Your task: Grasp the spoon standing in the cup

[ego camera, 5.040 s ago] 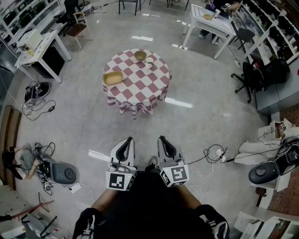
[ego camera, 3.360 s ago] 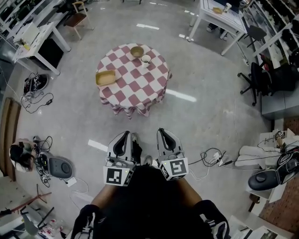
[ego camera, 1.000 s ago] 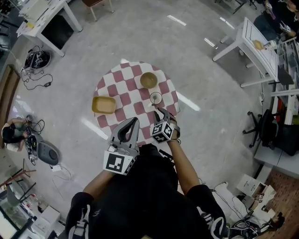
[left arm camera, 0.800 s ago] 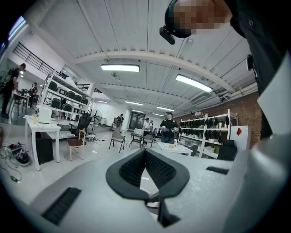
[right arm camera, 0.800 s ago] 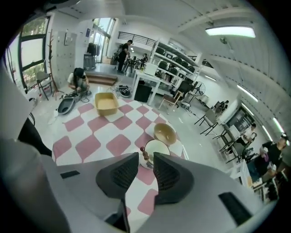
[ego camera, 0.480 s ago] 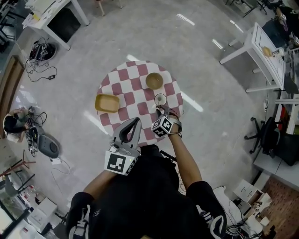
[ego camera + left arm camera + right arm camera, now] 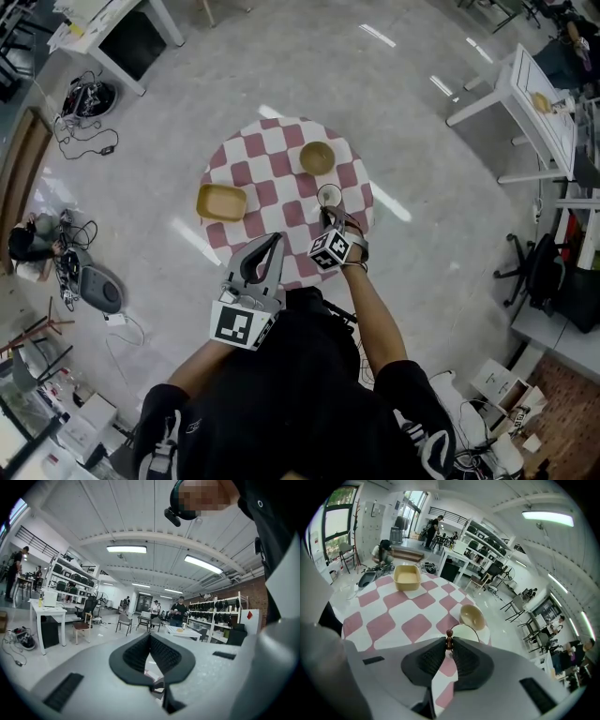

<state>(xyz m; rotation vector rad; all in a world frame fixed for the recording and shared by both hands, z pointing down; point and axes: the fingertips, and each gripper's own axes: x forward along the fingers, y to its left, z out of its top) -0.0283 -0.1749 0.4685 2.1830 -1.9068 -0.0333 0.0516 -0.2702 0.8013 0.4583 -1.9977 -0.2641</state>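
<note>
From the head view, my right gripper (image 7: 325, 221) is down at the cup (image 7: 329, 196) near the table's (image 7: 267, 159) right edge. My left gripper (image 7: 273, 242) hangs at the near edge, apart from it.

In the left gripper view, the jaws meet at the tips with nothing between them.

In the right gripper view, the spoon (image 7: 449, 639) stands in the cup with its dark beaded handle end between my jaw tips. The jaws have just been closing and now pinch it. I judge the grasp made; only its firmness is left to prove.
</note>
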